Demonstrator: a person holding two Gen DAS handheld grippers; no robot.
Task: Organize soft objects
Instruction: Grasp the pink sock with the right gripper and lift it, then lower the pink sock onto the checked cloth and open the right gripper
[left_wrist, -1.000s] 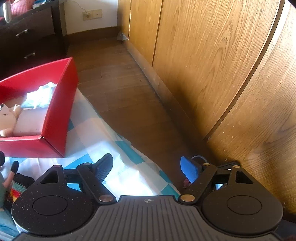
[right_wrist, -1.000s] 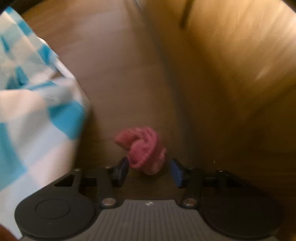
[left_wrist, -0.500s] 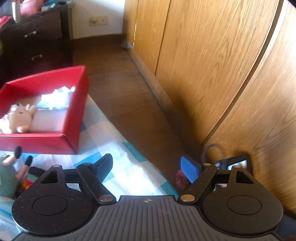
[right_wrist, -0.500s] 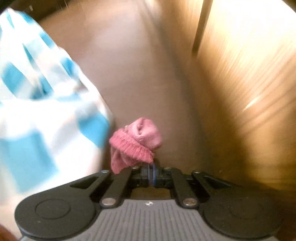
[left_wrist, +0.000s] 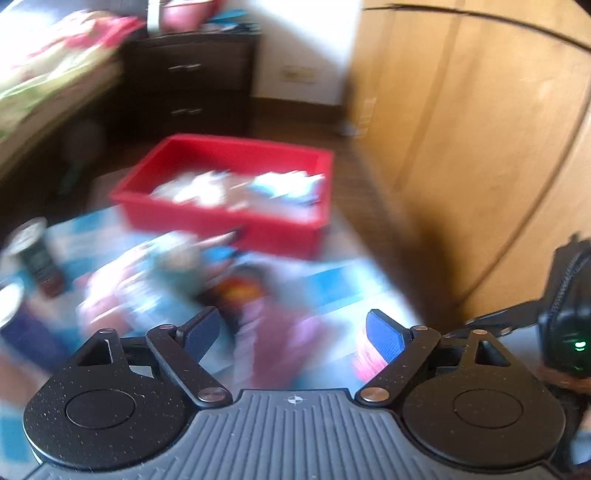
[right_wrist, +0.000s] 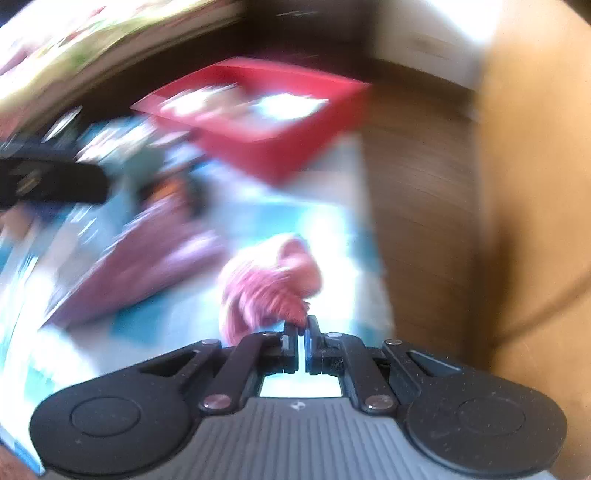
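Observation:
My right gripper (right_wrist: 301, 325) is shut on a pink knitted sock (right_wrist: 271, 284) and holds it above the blue-and-white checked cloth (right_wrist: 332, 221). A red box (right_wrist: 266, 122) with soft items inside stands beyond; it also shows in the left wrist view (left_wrist: 229, 192). My left gripper (left_wrist: 293, 332) is open and empty over the cloth (left_wrist: 332, 288), above a blurred purple soft item (left_wrist: 280, 343). The pink sock shows by the right finger in the left wrist view (left_wrist: 364, 360). Both views are motion-blurred.
A purple cloth item (right_wrist: 140, 266) and other blurred soft toys (left_wrist: 155, 280) lie on the checked cloth. Wooden wardrobe doors (left_wrist: 480, 147) stand on the right, a dark drawer chest (left_wrist: 192, 81) at the back, a bed (left_wrist: 44, 74) at left. The right gripper's body (left_wrist: 565, 332) is at the far right.
My right gripper closed on the pink sock, lifted it off the wooden floor and swung left over the cloth toward the red box. My left gripper also swung left.

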